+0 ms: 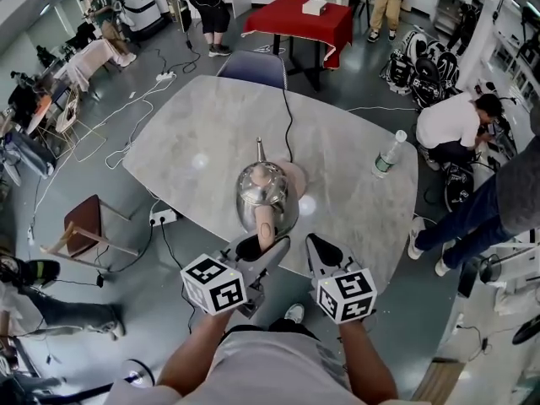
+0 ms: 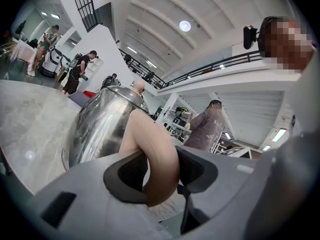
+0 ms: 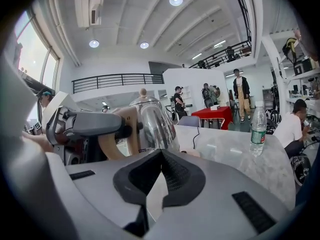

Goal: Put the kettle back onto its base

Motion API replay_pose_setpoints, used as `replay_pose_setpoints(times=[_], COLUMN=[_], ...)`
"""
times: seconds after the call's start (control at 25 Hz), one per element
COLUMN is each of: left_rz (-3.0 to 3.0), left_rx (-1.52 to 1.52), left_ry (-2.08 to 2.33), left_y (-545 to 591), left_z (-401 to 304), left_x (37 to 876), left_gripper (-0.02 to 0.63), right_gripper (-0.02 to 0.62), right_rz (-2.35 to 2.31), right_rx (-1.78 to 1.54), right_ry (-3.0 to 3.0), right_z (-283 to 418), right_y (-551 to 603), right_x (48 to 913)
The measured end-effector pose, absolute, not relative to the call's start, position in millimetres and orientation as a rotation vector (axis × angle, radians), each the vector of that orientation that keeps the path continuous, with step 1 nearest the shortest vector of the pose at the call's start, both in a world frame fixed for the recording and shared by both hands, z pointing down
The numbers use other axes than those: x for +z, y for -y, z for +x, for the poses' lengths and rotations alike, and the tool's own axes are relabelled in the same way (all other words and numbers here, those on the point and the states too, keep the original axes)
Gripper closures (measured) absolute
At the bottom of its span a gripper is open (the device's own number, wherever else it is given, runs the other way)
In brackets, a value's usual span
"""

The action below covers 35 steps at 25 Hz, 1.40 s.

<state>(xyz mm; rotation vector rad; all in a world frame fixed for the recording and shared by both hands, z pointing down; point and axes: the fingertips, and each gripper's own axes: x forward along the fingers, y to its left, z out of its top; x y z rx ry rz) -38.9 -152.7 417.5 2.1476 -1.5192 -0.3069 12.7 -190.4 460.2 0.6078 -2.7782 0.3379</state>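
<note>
Left gripper (image 1: pixel 263 245) fingers clamped on the beige handle (image 2: pixel 152 154) of the steel kettle (image 1: pixel 263 194); kettle upright over the near middle of the pale surface (image 1: pixel 194 133), spout pointing away from the person; pinkish base (image 1: pixel 297 178) shows just behind and to the right of the kettle body, cord (image 1: pixel 287 112) trailing off the far edge; cannot tell whether the kettle sits on it. Right gripper (image 1: pixel 319 250) just beside the handle, fingers (image 3: pixel 177 176) together, nothing between them; water bottle (image 1: pixel 389 154) stands well apart at the right edge.
</note>
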Motion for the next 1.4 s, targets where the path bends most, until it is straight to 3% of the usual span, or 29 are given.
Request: replay_pose_setpoints(times=[0.68, 1.4], left_rz=[2.18, 2.321], left_rx=[-0.297, -0.195], left_ry=[1.448, 1.212], left_y=[185, 220], left_z=[-51, -111], left_x=[426, 440], left_gripper=[0.443, 0.442], right_gripper=[0.591, 0.591], right_rz=[0.679, 0.951], right_rx=[0.302, 0.307], right_ry=[2.778, 2.7], right_z=[1, -59], right_y=[220, 254], right_x=[458, 451])
